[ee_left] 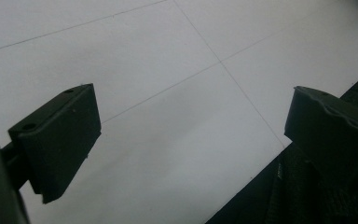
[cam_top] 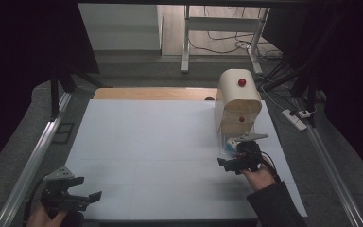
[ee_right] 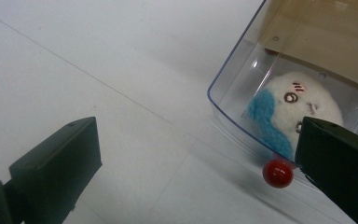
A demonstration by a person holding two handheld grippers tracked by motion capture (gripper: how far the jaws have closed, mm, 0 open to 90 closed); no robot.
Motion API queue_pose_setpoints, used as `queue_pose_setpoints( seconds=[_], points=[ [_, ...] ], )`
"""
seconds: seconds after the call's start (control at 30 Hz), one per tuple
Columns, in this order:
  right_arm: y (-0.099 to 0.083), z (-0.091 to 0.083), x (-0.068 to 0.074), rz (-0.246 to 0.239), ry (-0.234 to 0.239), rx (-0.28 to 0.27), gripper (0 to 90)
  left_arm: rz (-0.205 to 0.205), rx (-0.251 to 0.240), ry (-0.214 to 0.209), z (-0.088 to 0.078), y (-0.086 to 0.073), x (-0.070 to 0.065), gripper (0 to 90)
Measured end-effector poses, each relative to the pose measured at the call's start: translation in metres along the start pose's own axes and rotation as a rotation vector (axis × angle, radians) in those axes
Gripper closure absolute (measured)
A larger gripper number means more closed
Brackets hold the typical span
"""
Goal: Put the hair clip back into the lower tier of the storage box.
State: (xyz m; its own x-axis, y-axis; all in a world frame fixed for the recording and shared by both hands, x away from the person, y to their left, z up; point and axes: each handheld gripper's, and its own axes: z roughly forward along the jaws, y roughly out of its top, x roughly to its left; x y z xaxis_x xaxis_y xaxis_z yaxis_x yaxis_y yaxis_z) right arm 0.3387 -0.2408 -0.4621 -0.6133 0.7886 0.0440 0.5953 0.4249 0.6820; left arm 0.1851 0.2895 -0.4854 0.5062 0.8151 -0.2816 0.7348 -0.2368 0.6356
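Observation:
A small rounded wooden cabinet (cam_top: 238, 101) with red knobs stands at the table's right rear. Its clear bottom drawer (ee_right: 235, 107) is pulled out toward me. Inside lies a white and blue plush toy (ee_right: 291, 109). The drawer's red knob (ee_right: 277, 173) sits just inside my right gripper's right jaw. My right gripper (cam_top: 230, 153) (ee_right: 196, 154) is open in front of the drawer, holding nothing. Near the front left corner my left gripper (cam_top: 87, 188) (ee_left: 191, 130) hangs open over the bare white table (cam_top: 160, 142).
A strip of wooden board (cam_top: 151, 93) shows behind the white sheet. Metal rails (cam_top: 33, 161) run along both sides of the table. A power strip (cam_top: 295, 118) and cables lie on the floor at the right. The table's front edge (ee_left: 261, 182) is close under the left gripper.

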Motion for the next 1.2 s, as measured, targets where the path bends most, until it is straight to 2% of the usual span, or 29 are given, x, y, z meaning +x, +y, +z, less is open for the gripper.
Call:
queue_pose_setpoints(
  seconds=[0.67, 1.2],
  points=[
    [-0.012, -0.012, 0.006, 0.001, 0.020, 0.002, 0.0, 0.016, -0.008, 0.016, -0.002, -0.001, 0.000, 4.7],
    [-0.029, -0.024, 0.008, 0.020, 0.028, 0.007, 0.0, 0.012, 0.001, -0.005, -0.001, -0.001, 0.001, 3.9]
  ],
)
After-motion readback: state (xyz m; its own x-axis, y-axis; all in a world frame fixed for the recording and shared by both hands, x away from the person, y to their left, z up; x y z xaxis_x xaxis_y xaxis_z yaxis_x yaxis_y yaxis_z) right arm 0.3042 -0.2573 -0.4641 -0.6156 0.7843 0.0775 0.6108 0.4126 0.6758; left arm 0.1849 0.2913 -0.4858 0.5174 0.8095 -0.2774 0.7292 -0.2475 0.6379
